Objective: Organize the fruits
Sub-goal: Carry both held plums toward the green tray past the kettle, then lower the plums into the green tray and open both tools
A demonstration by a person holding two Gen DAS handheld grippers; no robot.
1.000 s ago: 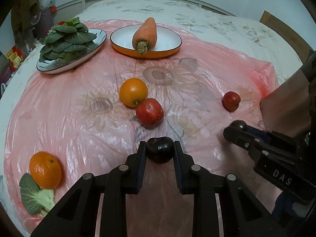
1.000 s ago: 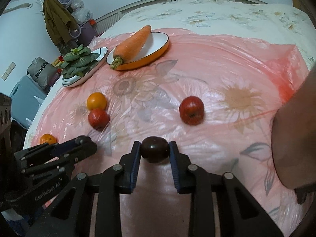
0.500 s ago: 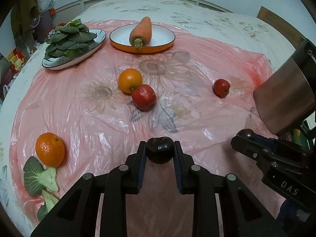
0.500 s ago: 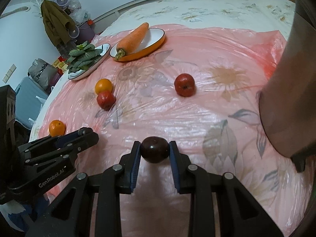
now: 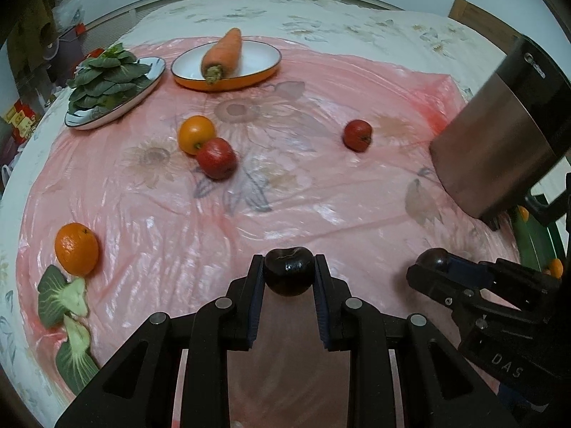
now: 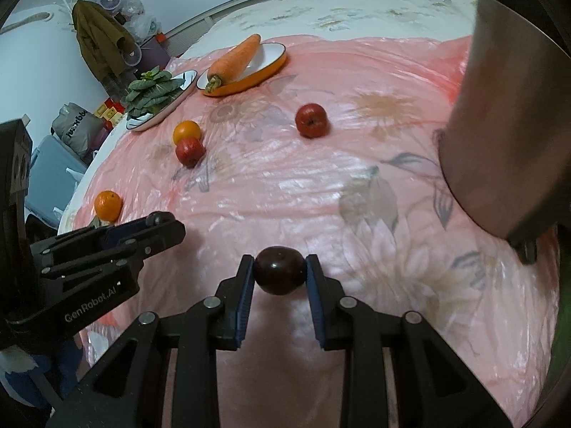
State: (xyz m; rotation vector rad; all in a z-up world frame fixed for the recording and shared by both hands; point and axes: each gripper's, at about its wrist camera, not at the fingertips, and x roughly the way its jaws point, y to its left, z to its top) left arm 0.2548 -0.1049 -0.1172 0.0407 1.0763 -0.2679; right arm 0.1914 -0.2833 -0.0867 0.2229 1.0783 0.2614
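On my left wrist feed, the left gripper has its jaws clamped on a dark plum, held above the pink floral sheet. On the right wrist feed, the right gripper pinches a second dark plum the same way.

From the left camera, an orange and a red apple sit touching at about 11 o'clock from my held fruit. A smaller red apple lies alone at 1 o'clock. Another orange rests at 9 o'clock, just beside some loose bok choy leaves.

Farther off, at 11 o'clock, a carrot lies across an orange-rimmed dish, with a plate of greens to its left.

A steel pot stands at 2 o'clock. Past it, at the right edge, I see what may be a green container with orange bits, but the view there is too cramped to be sure.
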